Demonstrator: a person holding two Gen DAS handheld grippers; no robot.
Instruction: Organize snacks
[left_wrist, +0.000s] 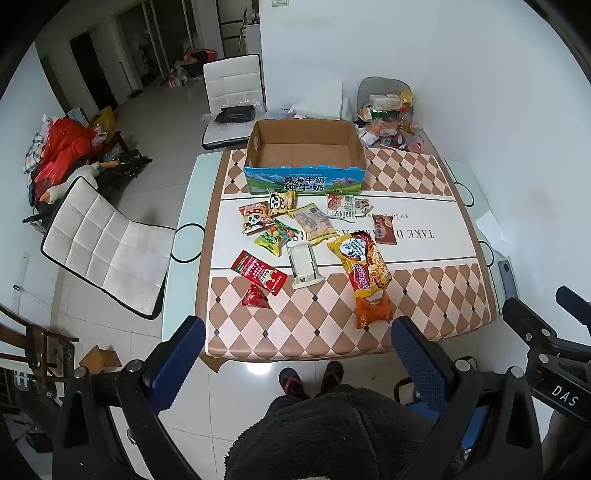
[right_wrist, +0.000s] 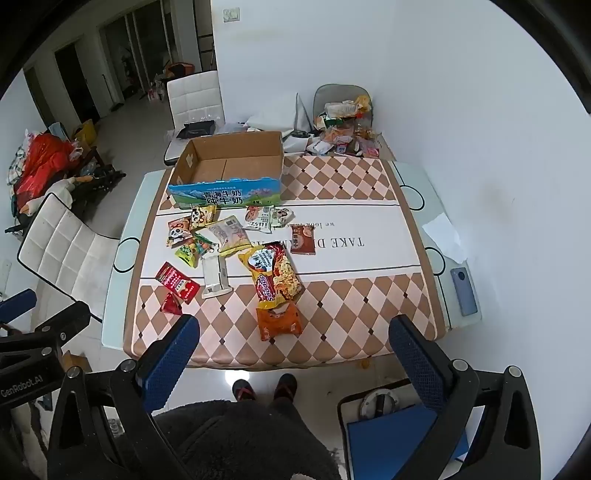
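Note:
An empty cardboard milk box (left_wrist: 306, 155) (right_wrist: 231, 170) with a blue printed front stands at the far side of the table. Several snack packets lie loose in front of it: a yellow-red Sedaap noodle pack (left_wrist: 364, 266) (right_wrist: 275, 275), an orange packet (left_wrist: 373, 312) (right_wrist: 279, 321), a red packet (left_wrist: 258, 271) (right_wrist: 177, 282), a white packet (left_wrist: 303, 266) (right_wrist: 215, 275), panda packets (left_wrist: 255, 218) (right_wrist: 179, 229). My left gripper (left_wrist: 299, 350) and right gripper (right_wrist: 295, 347) are both open and empty, held above the table's near edge.
The table (left_wrist: 424, 295) has a checkered mat. A pile of other snacks (left_wrist: 388, 118) sits at the far right corner. White chairs (left_wrist: 107, 243) stand left and behind. A phone (right_wrist: 463, 291) lies on the right edge. The person's feet (left_wrist: 310, 380) are below.

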